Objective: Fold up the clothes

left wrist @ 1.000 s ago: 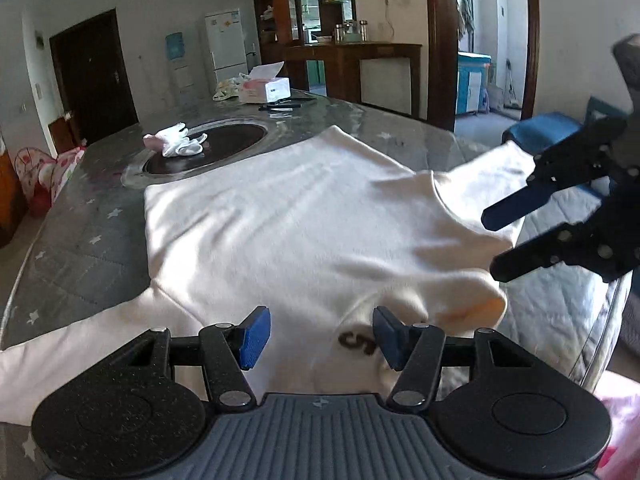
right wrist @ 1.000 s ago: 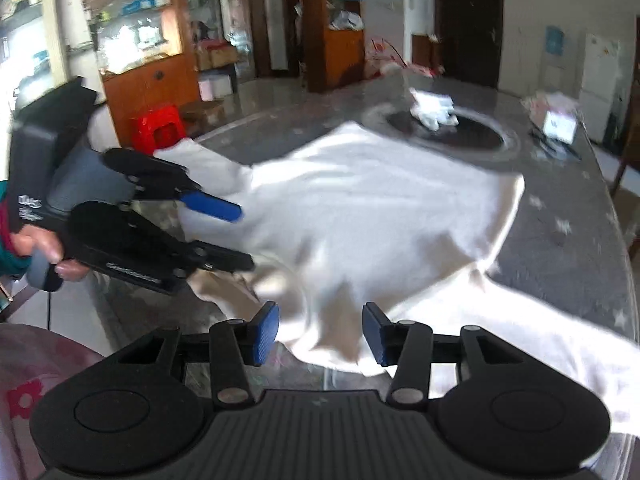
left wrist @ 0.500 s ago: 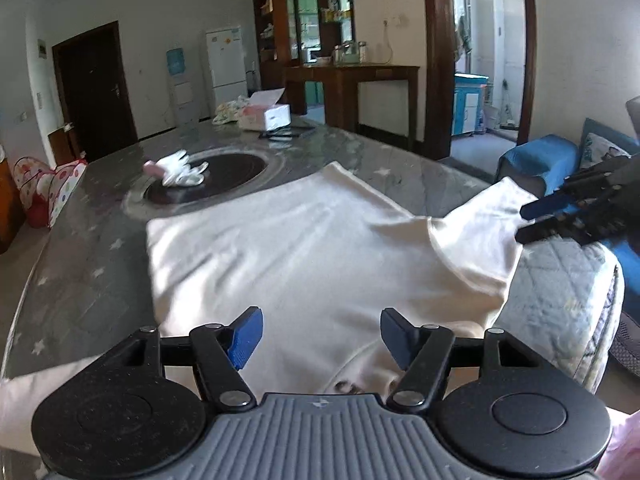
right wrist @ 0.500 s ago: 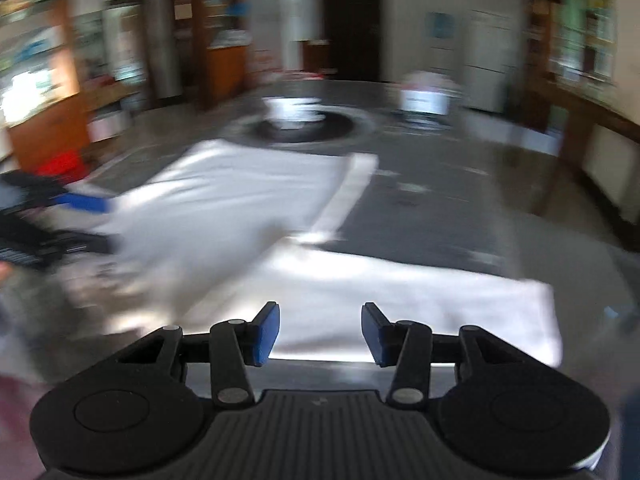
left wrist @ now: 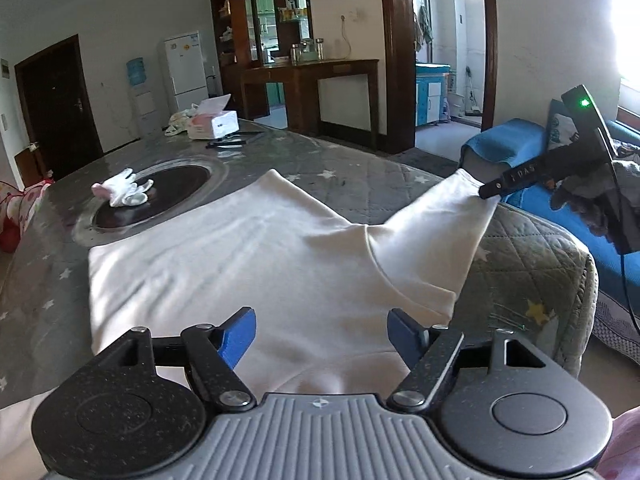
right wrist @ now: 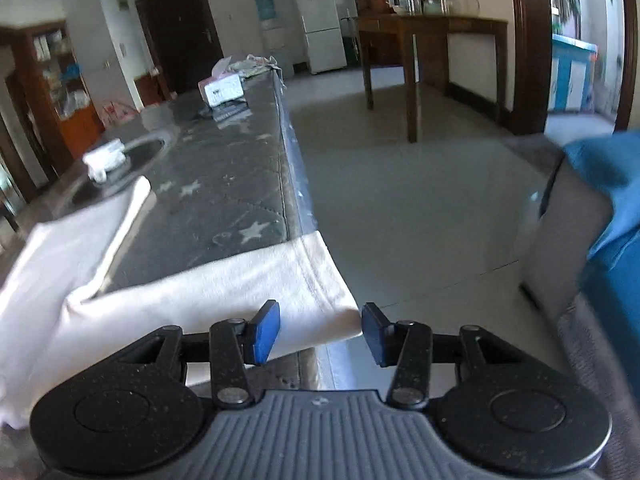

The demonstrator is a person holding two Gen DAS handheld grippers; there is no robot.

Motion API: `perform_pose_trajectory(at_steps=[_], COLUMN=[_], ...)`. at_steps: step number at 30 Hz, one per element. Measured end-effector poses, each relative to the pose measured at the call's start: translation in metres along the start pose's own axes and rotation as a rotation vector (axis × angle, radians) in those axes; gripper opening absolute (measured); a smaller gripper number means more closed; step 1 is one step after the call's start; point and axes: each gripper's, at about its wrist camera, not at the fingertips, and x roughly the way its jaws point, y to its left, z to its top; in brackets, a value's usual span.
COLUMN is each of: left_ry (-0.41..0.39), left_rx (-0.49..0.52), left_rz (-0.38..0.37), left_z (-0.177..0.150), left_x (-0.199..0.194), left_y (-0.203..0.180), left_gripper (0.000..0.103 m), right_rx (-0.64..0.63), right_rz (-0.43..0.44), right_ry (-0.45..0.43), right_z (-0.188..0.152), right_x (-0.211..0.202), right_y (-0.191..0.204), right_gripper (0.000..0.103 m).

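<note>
Currently the cream sweatshirt (left wrist: 256,264) lies spread flat on the grey quilted star-print table cover (left wrist: 520,264), body toward the near edge of the table. Left gripper (left wrist: 320,334) hangs just above the sweatshirt's near part, jaws wide and opening further; cloth shows below the gap but the blue pads (left wrist: 240,330) aren't pressing on anything, so it holds nothing. Right gripper (right wrist: 320,330) sits at the table's right edge by the sleeve cuff (right wrist: 320,280); in the right wrist view the jaws stand about half open, the cuff end lies between and just ahead of the blue pads with visible gaps on both sides, no clamp on it. In the left wrist view the right gripper (left wrist: 490,190) comes in from the right with its tip at the end of the sleeve (left wrist: 440,224), which runs out toward the table edge; from that angle I can't tell whether tip and cloth touch. A gloved hand (left wrist: 588,204) carries that gripper. Farther back on the table: a dark round inset (left wrist: 160,192) with a small white cloth bundle (left wrist: 124,190) on it, and a tissue box (left wrist: 214,124) near the far end. Blue sofa (left wrist: 516,140) stands beyond the right edge.
</note>
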Motion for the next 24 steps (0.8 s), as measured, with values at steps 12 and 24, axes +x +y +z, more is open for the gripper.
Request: perform_pose_trajectory(at_steps=[12, 24], left_ry=[0.031, 0.038], left_rx=[0.018, 0.064], left_rz=[-0.016, -0.115], left_z=[0.003, 0.004], left_x=[0.011, 0.018], left_y=[-0.012, -0.036], left_gripper=[0.081, 0.089], right_rx=[0.140, 0.011], right_rz=[0.156, 0.197], right_ry=[-0.034, -0.178], right_z=[-0.011, 0.023], right_x=[-0.004, -0.056], right_y=[-0.033, 0.009], right_gripper=[0.021, 0.008])
